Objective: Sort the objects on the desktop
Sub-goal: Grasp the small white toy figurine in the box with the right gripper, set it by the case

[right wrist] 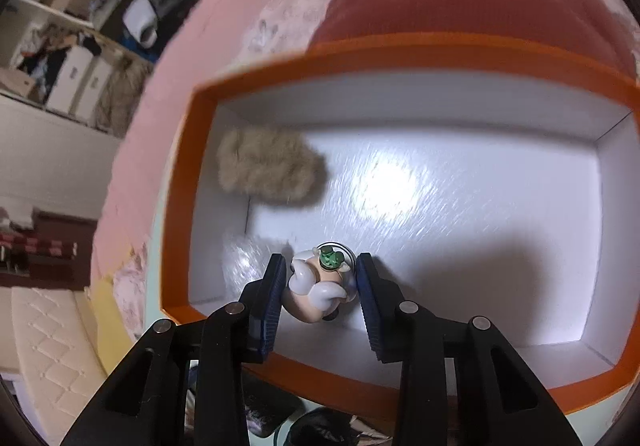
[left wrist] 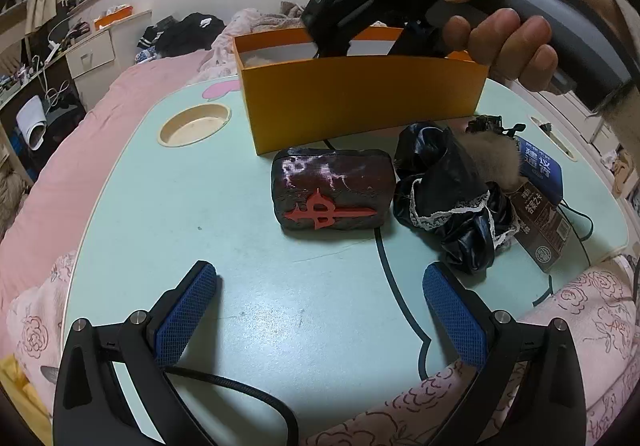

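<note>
Only right wrist: right claw (right wrist: 320, 286) grips figurine (right wrist: 318, 288) inside orange box (right wrist: 440, 49) | left claw (left wrist: 320, 310) released

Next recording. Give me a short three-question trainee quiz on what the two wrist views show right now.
1. True or false: the left gripper is open over the table with nothing between its fingers.
2. What sits between the pads of the right gripper? A) a small figurine B) a spoon C) a battery
3. Short answer: in the right wrist view, what lies in the far-left corner of the orange box?

Key: 1 true. 2 A. 3 a tan furry piece.
</note>
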A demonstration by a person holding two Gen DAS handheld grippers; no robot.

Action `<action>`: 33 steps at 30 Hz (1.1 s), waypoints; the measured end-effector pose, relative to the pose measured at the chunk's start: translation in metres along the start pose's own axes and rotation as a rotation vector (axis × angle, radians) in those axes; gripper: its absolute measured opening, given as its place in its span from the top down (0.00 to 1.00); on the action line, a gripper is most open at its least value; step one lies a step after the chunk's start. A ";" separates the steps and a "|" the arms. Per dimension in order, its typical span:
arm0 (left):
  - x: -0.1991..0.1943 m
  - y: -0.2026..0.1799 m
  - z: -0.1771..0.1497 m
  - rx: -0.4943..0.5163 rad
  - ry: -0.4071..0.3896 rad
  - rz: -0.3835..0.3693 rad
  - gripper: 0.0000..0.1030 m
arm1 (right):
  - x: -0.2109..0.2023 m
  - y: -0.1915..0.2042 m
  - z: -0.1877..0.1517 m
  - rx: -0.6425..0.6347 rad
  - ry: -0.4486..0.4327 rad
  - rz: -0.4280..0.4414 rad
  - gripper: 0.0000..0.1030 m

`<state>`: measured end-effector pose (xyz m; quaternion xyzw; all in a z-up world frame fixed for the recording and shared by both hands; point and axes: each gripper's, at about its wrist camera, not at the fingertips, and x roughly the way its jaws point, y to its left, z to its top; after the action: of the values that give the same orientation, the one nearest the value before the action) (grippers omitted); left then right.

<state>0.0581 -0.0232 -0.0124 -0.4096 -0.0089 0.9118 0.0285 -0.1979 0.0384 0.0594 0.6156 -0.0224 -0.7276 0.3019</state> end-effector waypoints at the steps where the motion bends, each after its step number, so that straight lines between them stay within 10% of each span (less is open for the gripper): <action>1: 0.000 0.000 0.000 0.000 -0.001 0.000 0.00 | -0.010 -0.001 -0.002 0.004 -0.040 0.017 0.67; 8: 0.000 -0.001 0.000 0.000 0.000 0.001 0.00 | -0.092 -0.004 -0.035 -0.036 -0.242 0.113 0.67; 16: 0.000 0.000 0.000 0.000 0.000 0.001 0.00 | -0.098 0.006 -0.099 -0.070 -0.231 0.223 0.66; 25: 0.000 -0.001 0.000 0.000 -0.001 0.001 0.00 | -0.095 -0.021 -0.144 -0.070 -0.413 0.138 0.40; 33: 0.000 -0.001 0.000 -0.001 -0.001 0.002 0.00 | -0.102 -0.037 -0.246 -0.231 -0.539 -0.147 0.29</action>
<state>0.0586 -0.0223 -0.0121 -0.4092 -0.0088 0.9120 0.0276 0.0164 0.1993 0.0753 0.3619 0.0257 -0.8823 0.2997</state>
